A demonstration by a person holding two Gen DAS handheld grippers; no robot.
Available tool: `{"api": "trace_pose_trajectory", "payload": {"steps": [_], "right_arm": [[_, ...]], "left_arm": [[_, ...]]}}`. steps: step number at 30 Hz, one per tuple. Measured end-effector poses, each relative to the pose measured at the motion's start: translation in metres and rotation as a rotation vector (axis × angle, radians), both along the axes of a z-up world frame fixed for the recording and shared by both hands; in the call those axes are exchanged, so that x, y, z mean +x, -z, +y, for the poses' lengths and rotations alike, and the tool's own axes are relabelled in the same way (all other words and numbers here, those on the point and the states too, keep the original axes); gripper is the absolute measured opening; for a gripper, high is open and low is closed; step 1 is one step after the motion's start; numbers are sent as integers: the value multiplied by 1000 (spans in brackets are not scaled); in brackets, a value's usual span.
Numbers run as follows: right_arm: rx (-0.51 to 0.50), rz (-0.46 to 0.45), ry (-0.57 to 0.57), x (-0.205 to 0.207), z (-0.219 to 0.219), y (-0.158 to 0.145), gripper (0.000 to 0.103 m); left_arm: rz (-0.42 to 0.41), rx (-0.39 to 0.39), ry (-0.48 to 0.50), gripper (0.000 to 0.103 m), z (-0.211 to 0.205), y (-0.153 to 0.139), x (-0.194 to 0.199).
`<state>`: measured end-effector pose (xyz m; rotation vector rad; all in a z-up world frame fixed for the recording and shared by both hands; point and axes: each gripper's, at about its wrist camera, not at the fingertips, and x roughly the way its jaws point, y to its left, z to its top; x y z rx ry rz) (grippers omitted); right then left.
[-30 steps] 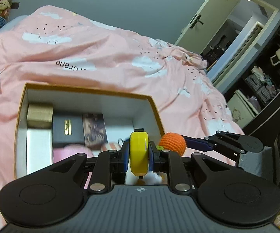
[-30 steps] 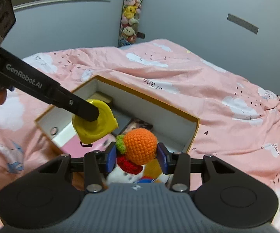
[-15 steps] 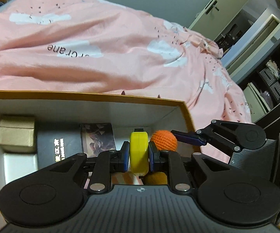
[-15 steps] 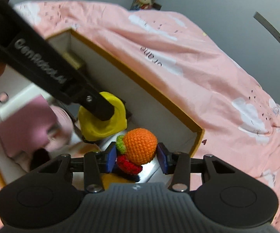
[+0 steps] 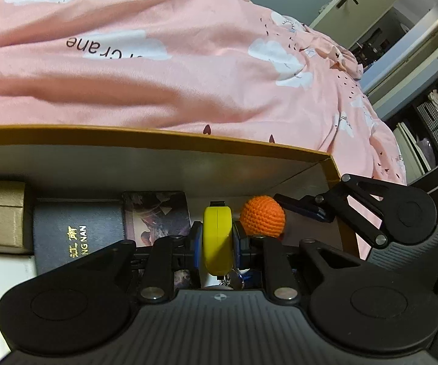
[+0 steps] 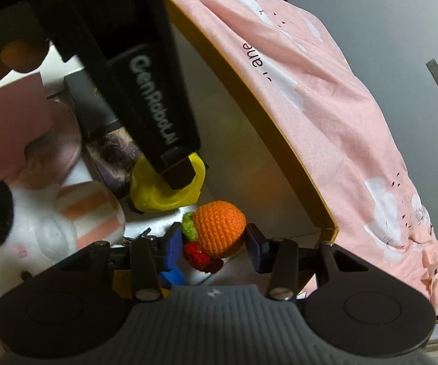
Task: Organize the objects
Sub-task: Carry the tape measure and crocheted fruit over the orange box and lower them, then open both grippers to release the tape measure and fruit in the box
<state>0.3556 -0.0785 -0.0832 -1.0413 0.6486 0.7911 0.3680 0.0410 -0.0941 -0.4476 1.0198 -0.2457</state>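
The crocheted orange toy [image 6: 219, 226] now sits low inside the gold-rimmed box [image 5: 164, 141], near its right corner, where a second ago it was above the rim. The right gripper [image 6: 212, 243] has its fingers apart around the toy, no longer pinching it, so it seems released. The left gripper [image 5: 217, 240] stays clamped on a yellow tape measure [image 5: 218, 237] just beside the toy, also lowered into the box and probably next to be let go.

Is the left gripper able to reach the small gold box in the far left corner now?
Probably not directly: the left gripper is shut on the yellow tape measure, so it has no free grip. The path to the gold box looks open above the black case.
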Motion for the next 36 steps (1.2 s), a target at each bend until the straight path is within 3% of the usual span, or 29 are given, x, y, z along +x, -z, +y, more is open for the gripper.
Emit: {"api": "trace_pose_trajectory", "payload": {"steps": [11,17,24,26,30,34,36], "right_arm": [[60,15,1,-15,-19,-18,48],[115,5,21,-29,-36,-32,50],[251,35,49,-43,-62,-48,50],[310,53,70,-46,-72,-53,50],[474,131,119,-47,-99,-63,50],[601,211,130,-49,-126,-66,50],[630,231,129,-51,-135,-66,44]], "left_arm": [[63,-70,-66,22,-3,18,7],[95,-63,-80,22,-7,20,9],[125,78,-57,23,-23,10,12],[102,167,-40,29,-32,1,12],[71,317,-8,29,-50,-16,8],[116,347,13,19,-60,-14,11],[147,355,13,16,-65,-9,14]]}}
